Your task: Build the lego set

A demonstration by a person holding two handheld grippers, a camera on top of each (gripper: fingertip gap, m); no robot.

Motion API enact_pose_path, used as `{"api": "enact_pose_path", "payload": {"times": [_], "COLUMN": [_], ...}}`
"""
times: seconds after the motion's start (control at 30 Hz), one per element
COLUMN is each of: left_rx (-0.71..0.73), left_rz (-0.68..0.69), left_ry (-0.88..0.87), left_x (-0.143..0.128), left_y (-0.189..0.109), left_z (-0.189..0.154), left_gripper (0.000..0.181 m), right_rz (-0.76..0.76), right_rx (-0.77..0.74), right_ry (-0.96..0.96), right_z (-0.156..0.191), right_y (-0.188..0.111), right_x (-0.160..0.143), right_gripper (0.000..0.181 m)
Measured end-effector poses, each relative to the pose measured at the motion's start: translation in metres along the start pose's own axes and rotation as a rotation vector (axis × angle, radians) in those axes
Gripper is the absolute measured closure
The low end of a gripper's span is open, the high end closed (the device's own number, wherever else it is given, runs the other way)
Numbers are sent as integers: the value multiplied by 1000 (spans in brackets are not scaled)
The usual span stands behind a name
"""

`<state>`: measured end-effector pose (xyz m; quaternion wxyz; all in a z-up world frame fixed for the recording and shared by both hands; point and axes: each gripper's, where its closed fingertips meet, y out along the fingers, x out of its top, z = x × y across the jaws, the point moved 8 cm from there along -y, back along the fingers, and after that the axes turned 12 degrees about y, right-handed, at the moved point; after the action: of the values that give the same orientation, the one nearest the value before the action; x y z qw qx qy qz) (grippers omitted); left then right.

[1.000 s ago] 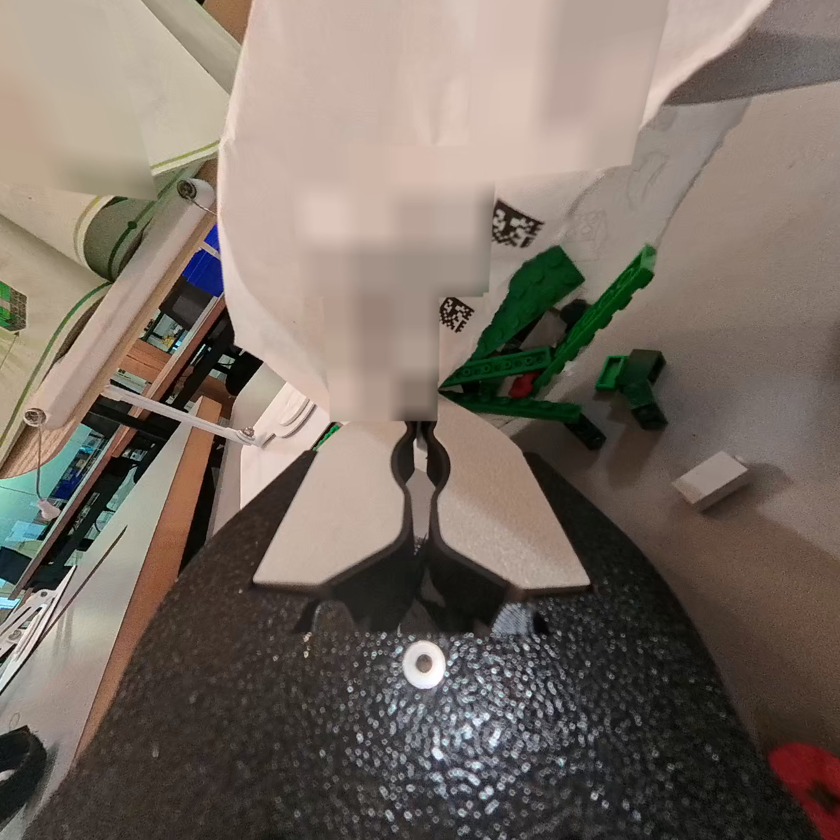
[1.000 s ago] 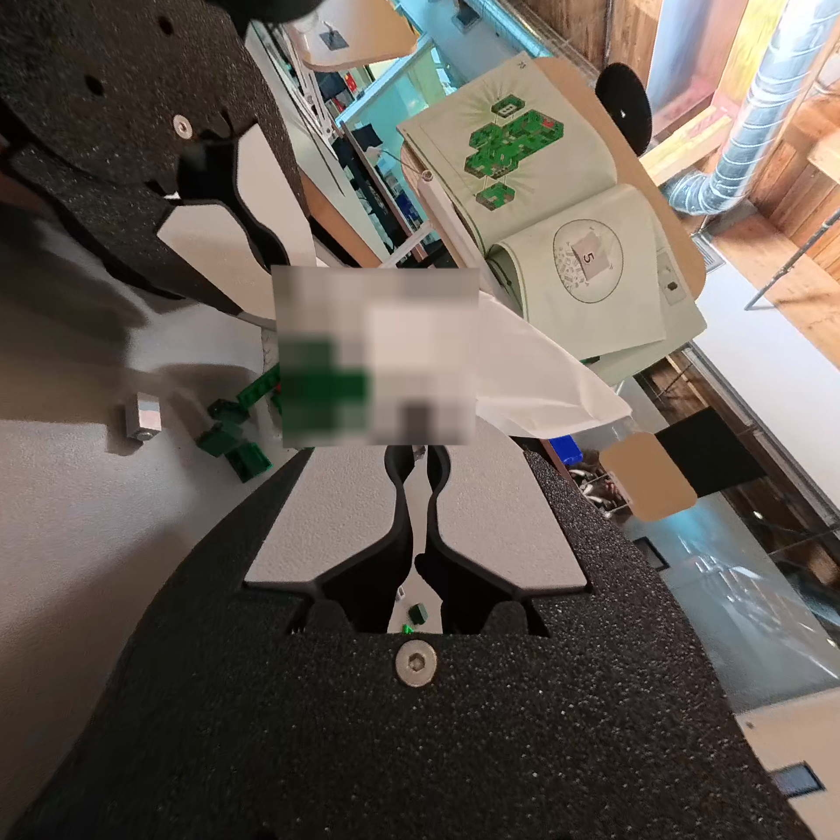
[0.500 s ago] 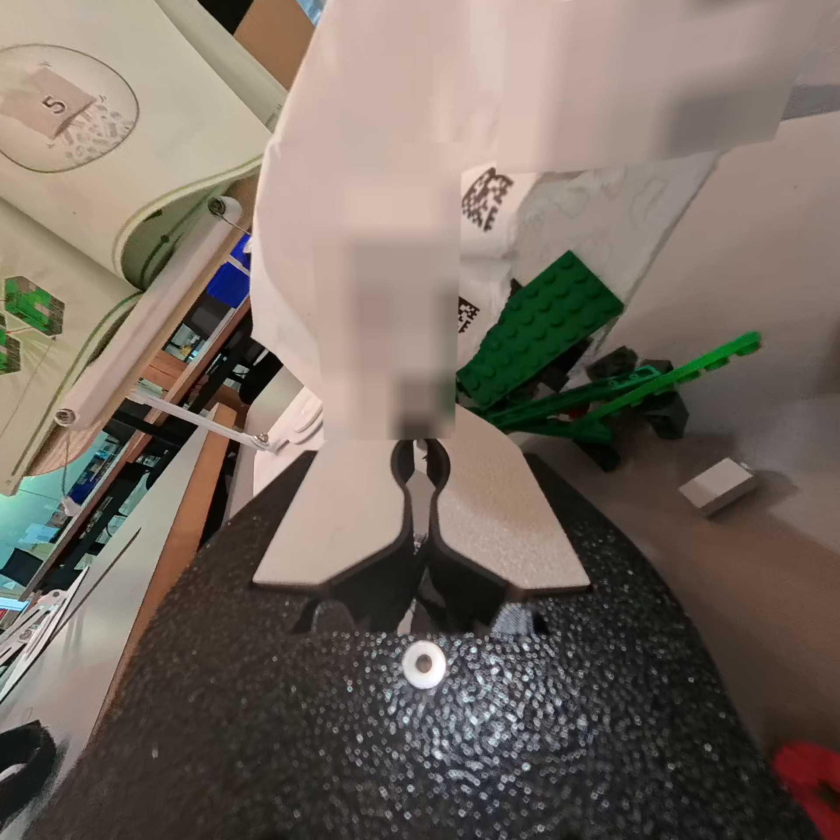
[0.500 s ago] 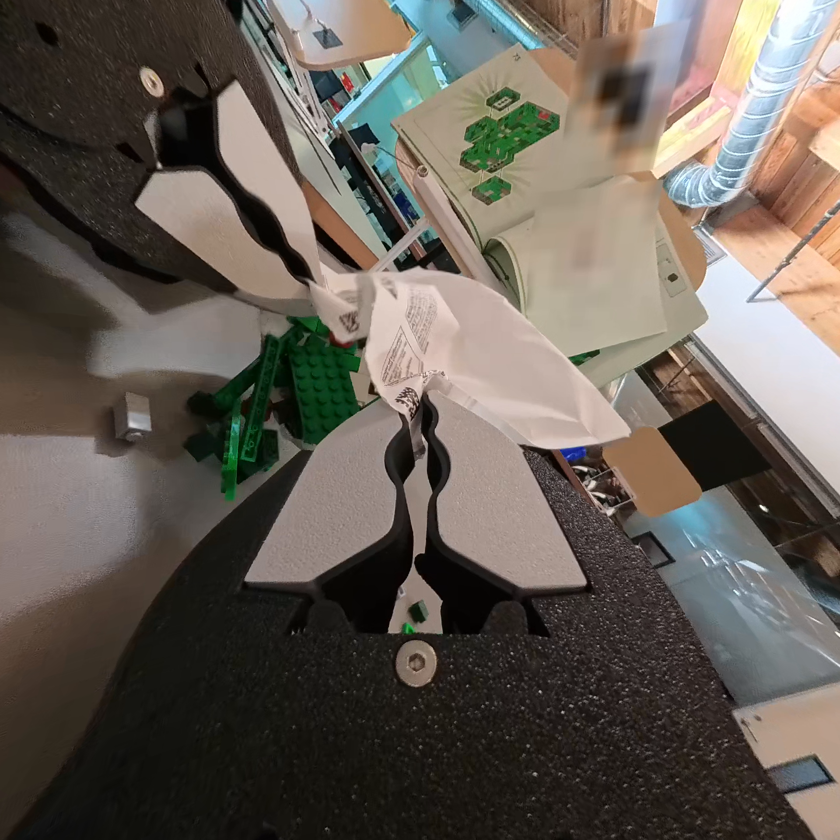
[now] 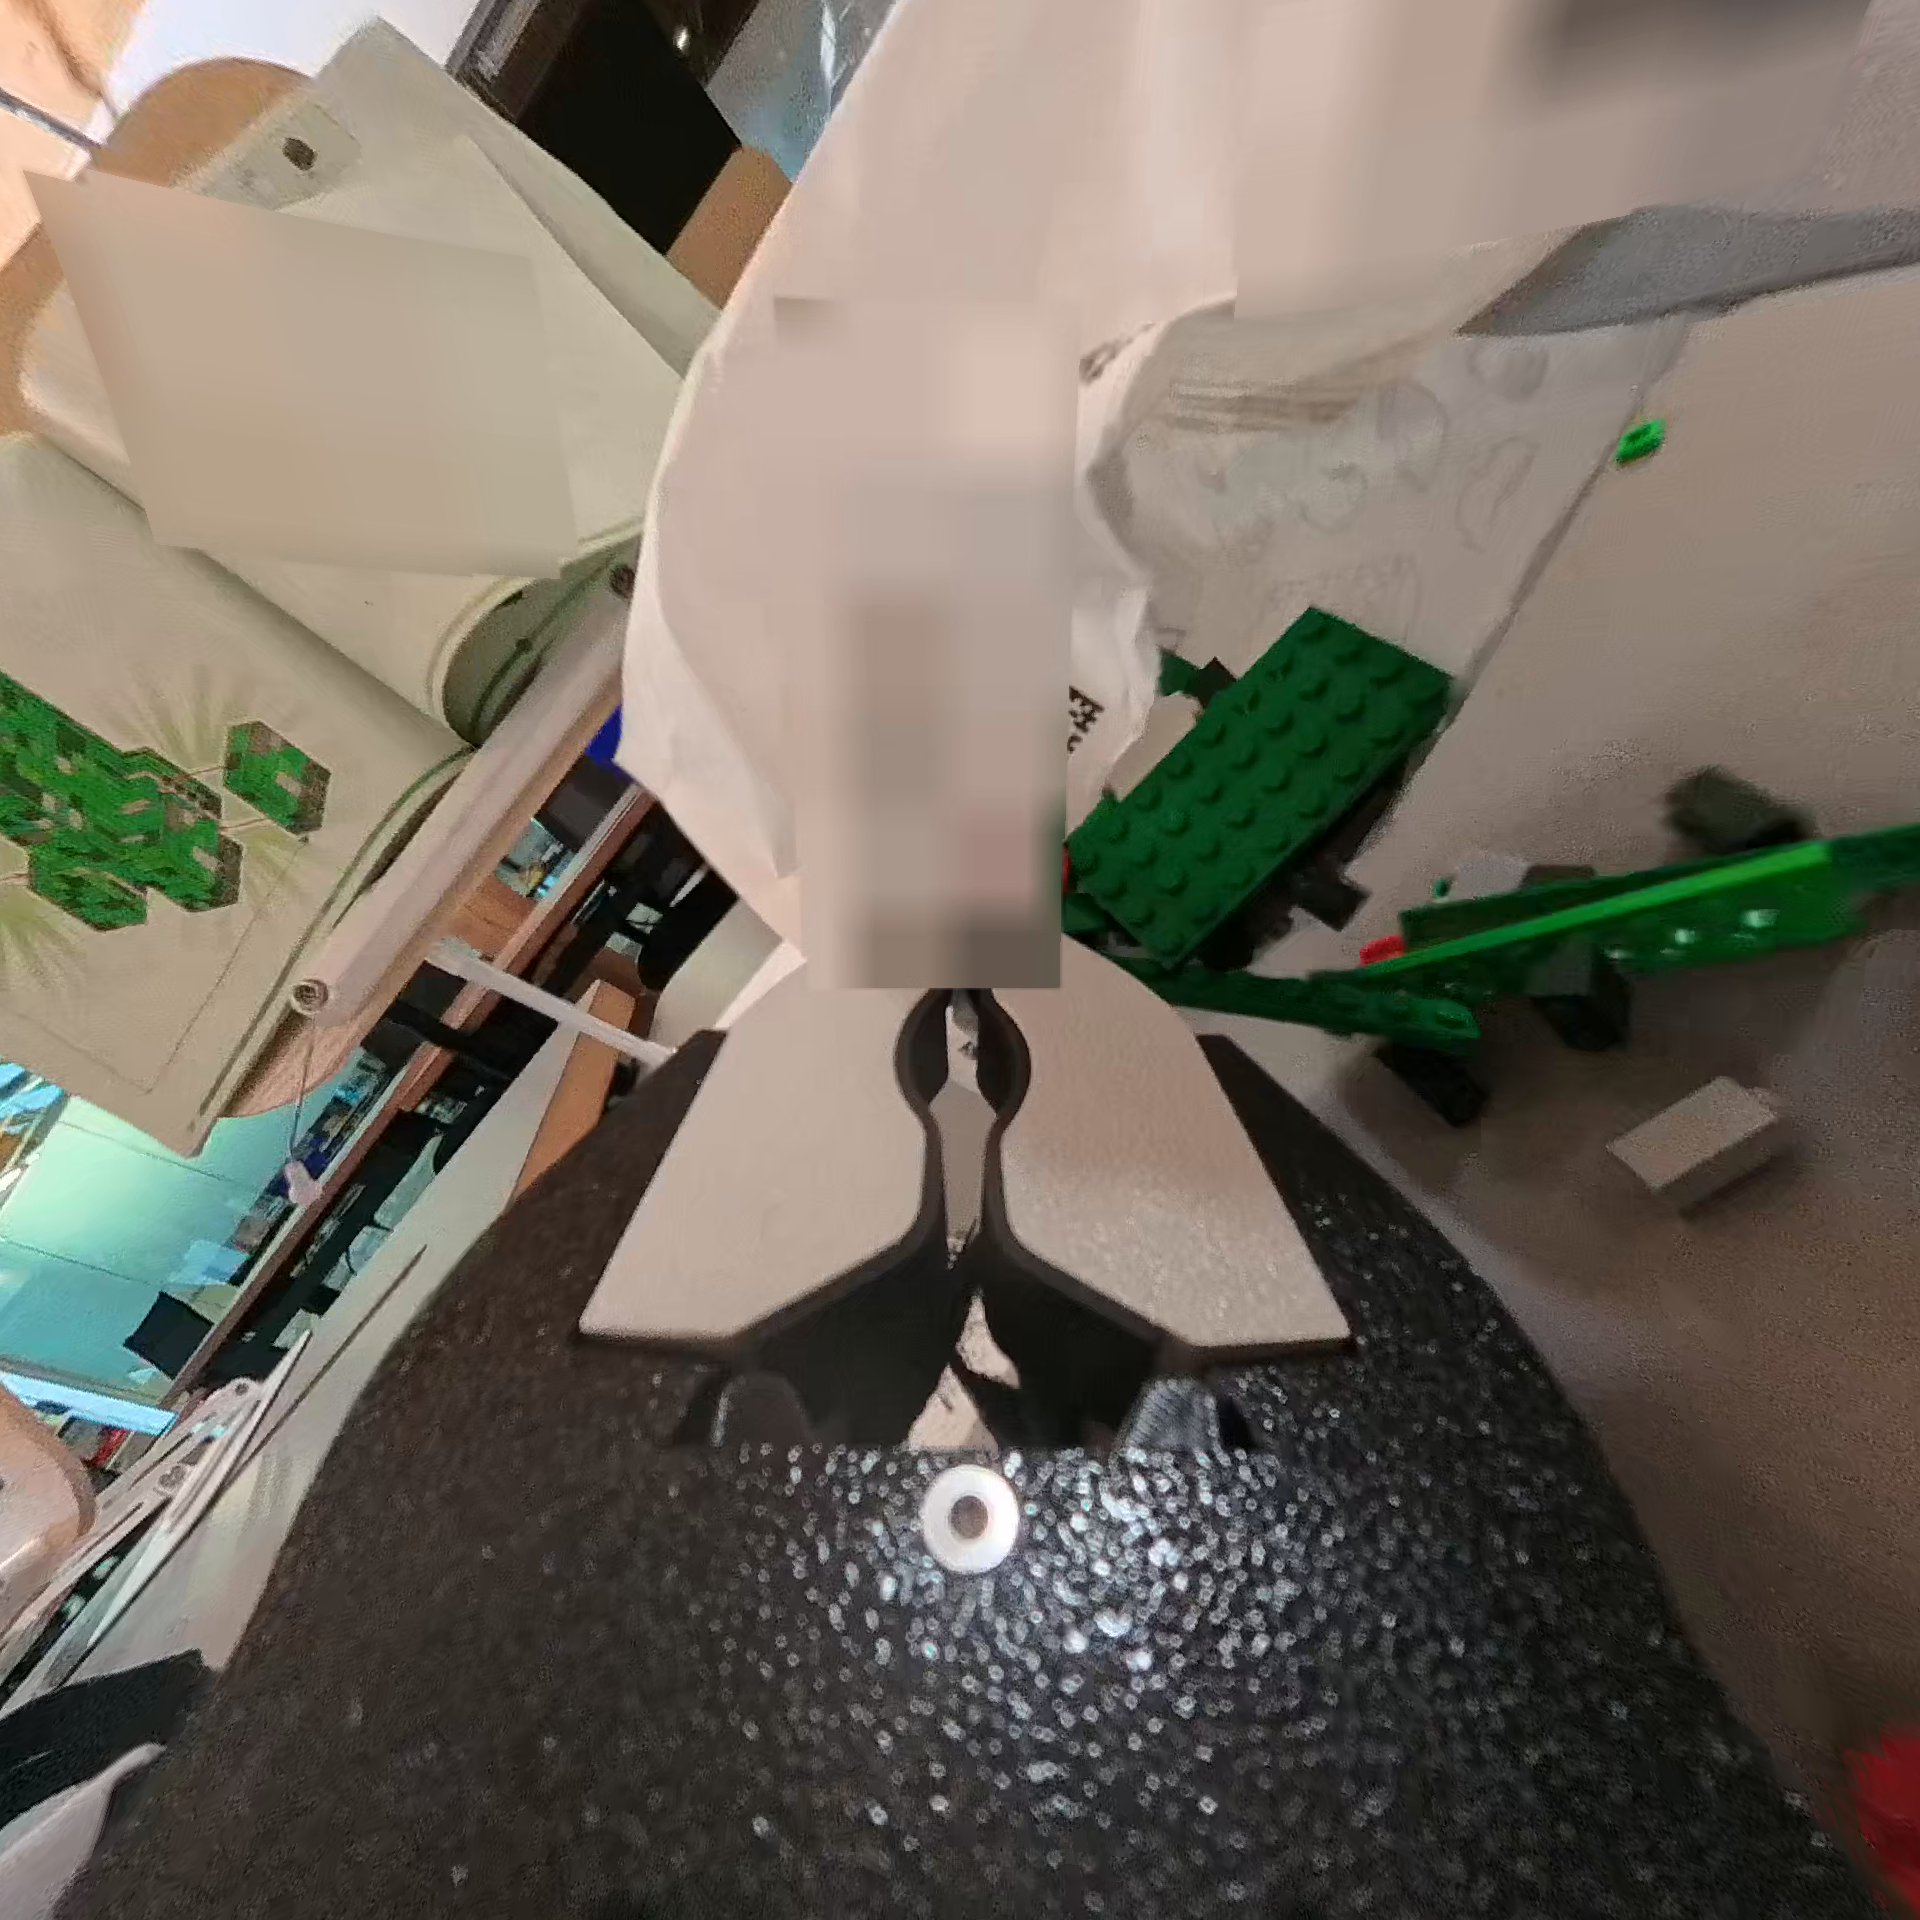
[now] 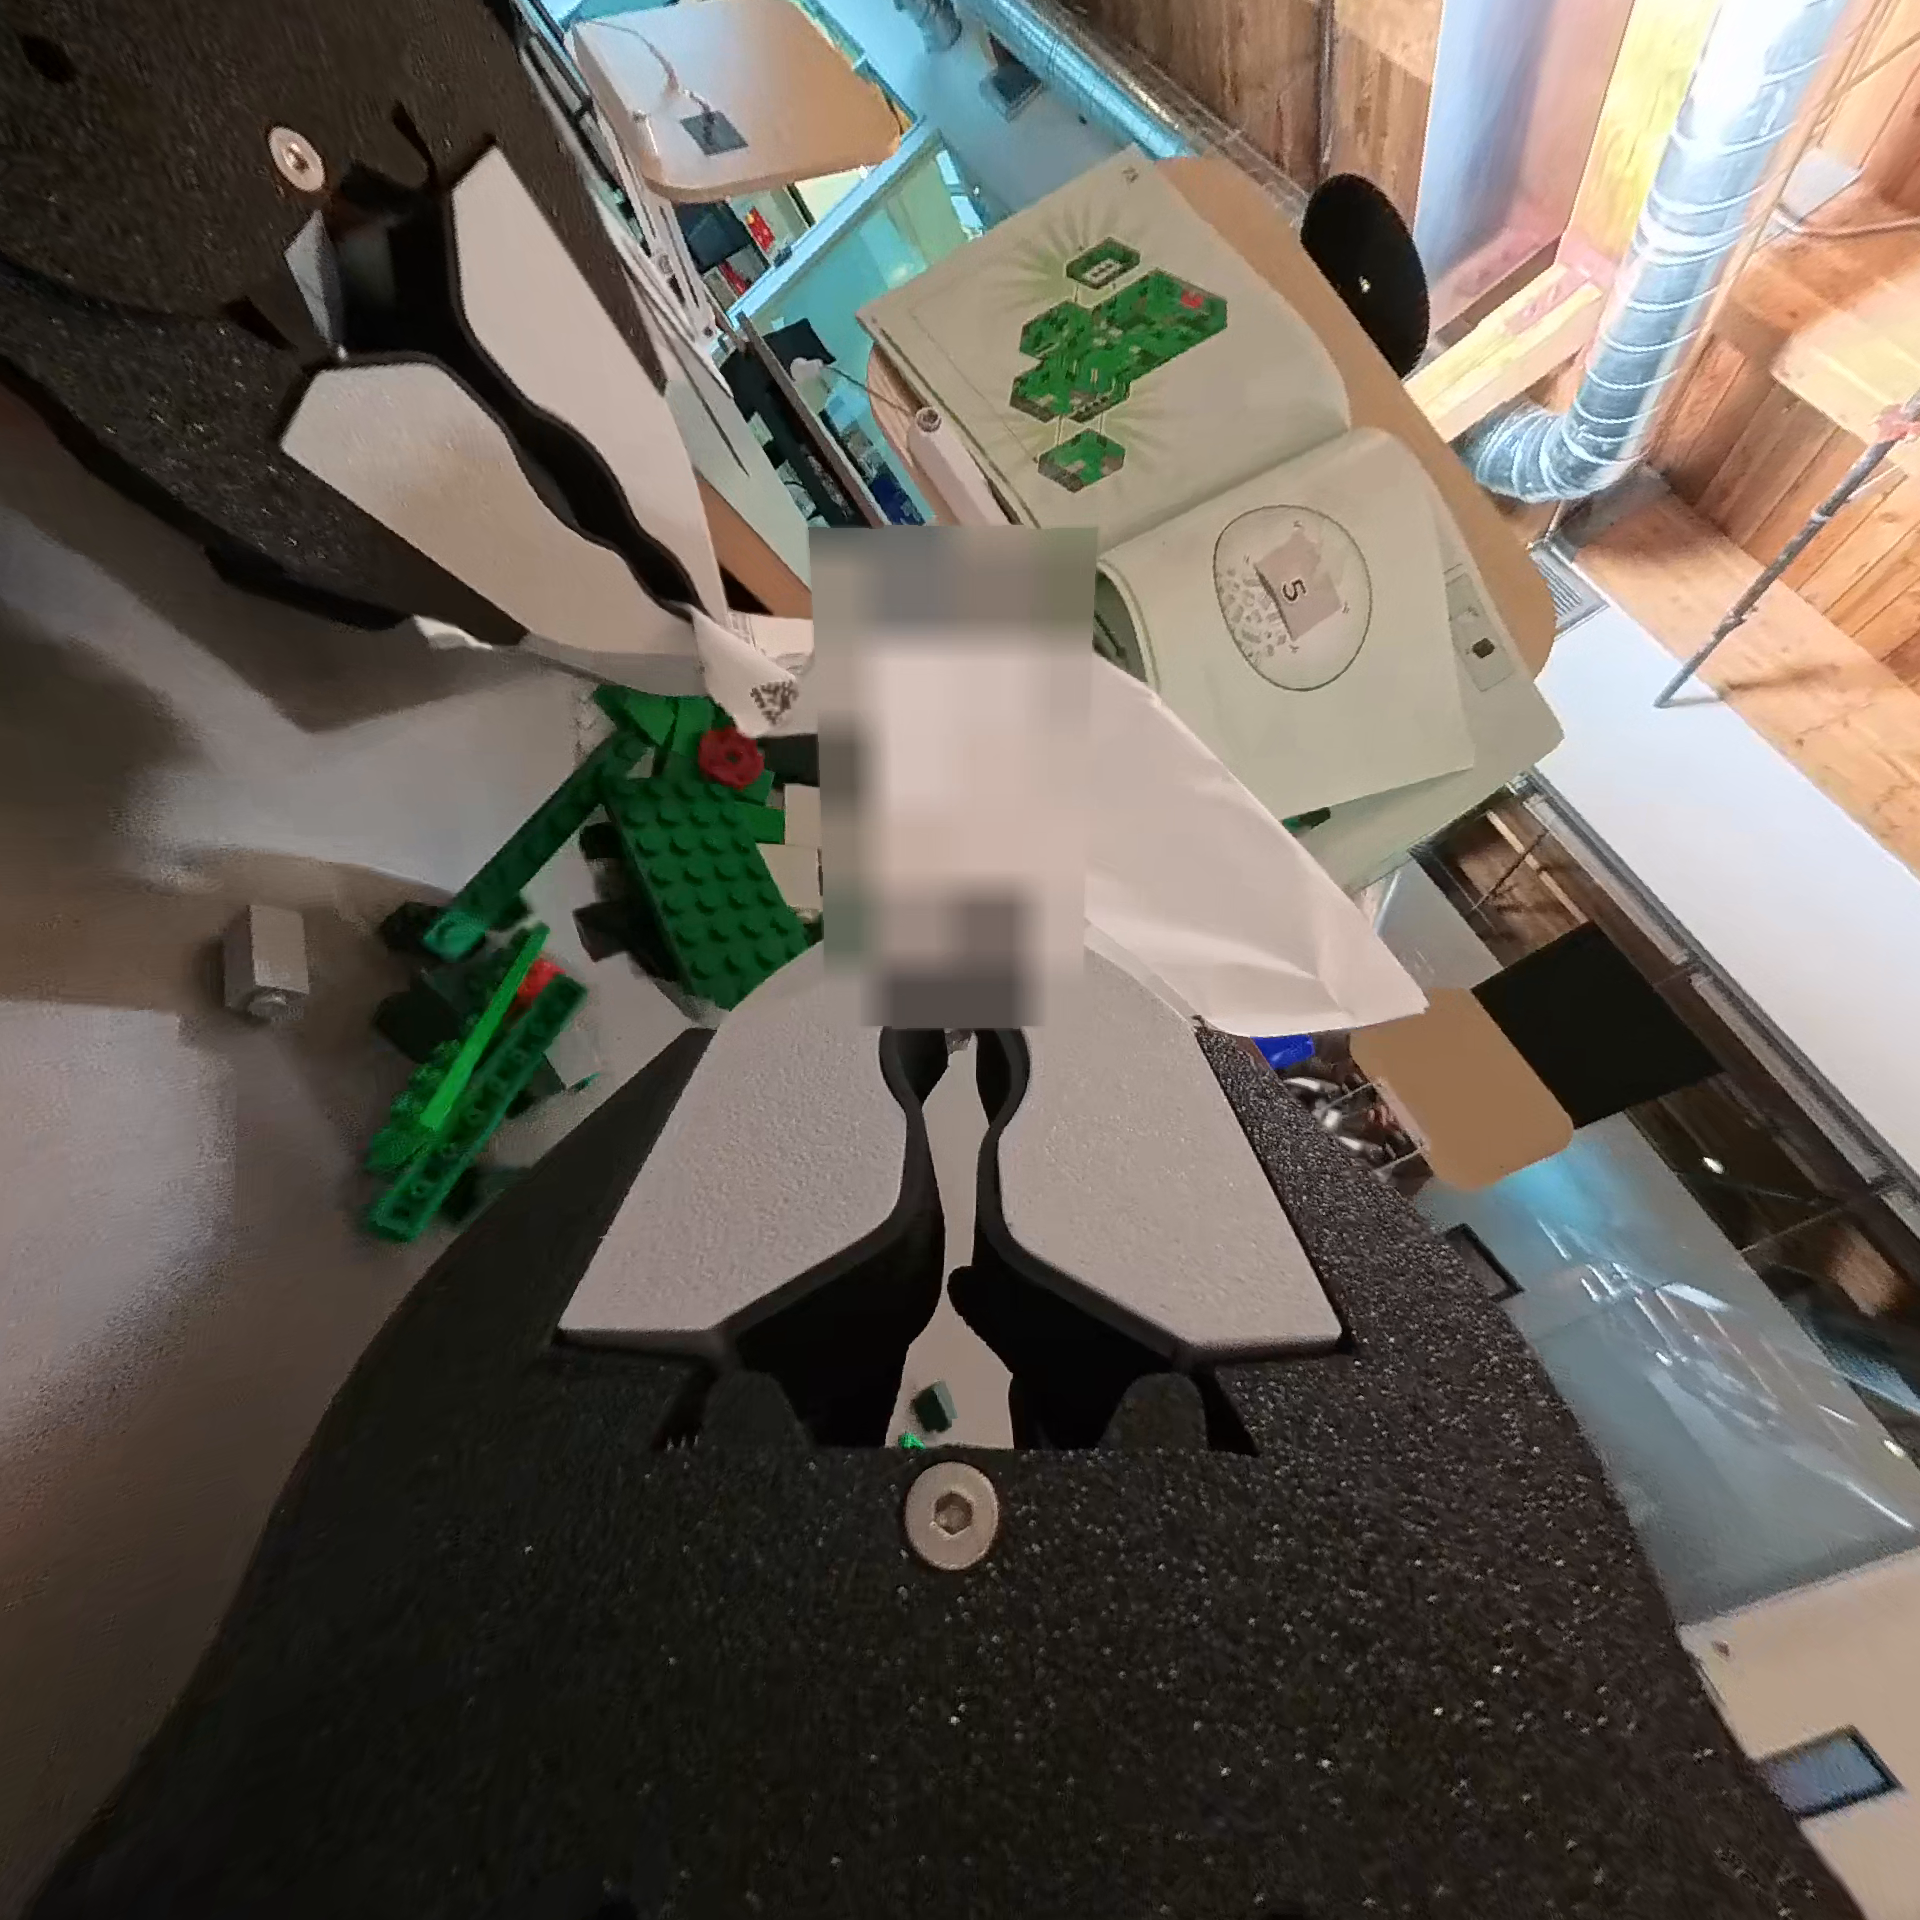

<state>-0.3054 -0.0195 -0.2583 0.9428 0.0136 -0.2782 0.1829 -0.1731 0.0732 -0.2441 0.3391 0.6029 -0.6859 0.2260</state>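
Above the grey table, both of your grippers hold the white paper bag: your left gripper has its tongs drawn narrow with a sliver of the bag's edge nipped between the tips, and your right gripper is likewise pinched narrow on the bag's edge, though a mosaic patch covers the paper just past both sets of tips. Seen from the right wrist, your left gripper comes in from the upper left and bites a corner of the bag that carries a small printed code. Below the bag, spilled on the table, lies the lego pile: a dark green studded plate tilted against other pieces right beside the bag's lower edge, long green strips stretching away from the bag, and dark blocks mixed among them. The right wrist view shows the same plate with a red round piece near the bag side of it, and green strips farther from the bag. A grey brick sits apart from the pile, well clear of the bag; one small bright green stud lies alone on the table just beyond the bag's translucent flap. Behind the bag, an open instruction booklet stands propped, its pages showing green builds. Motion blur softens the strips and loose pieces.
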Motion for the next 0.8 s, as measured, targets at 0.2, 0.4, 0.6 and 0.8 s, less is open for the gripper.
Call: {"api": "enact_pose_path", "payload": {"times": [0.2,0.4,0.6,0.8], "left_rx": [28,-31,-49,21], "left_rz": [-22,30,45,-16], "left_ry": [11,-4,-3,37], "left_x": [2,-3,-4,3], "left_y": [-3,4,6,-1], "left_z": [2,-2,-4,0], "left_gripper": [181,181,181,181], "right_rz": [-17,23,38,8], "right_rx": [-10,12,15,0], "right_ry": [0,19,39,17], "right_z": [-1,0,-2,-2], "right_y": [-1,1,2,1], "right_x": [1,-3,-5,-3], "right_gripper": [181,181,181,181]}}
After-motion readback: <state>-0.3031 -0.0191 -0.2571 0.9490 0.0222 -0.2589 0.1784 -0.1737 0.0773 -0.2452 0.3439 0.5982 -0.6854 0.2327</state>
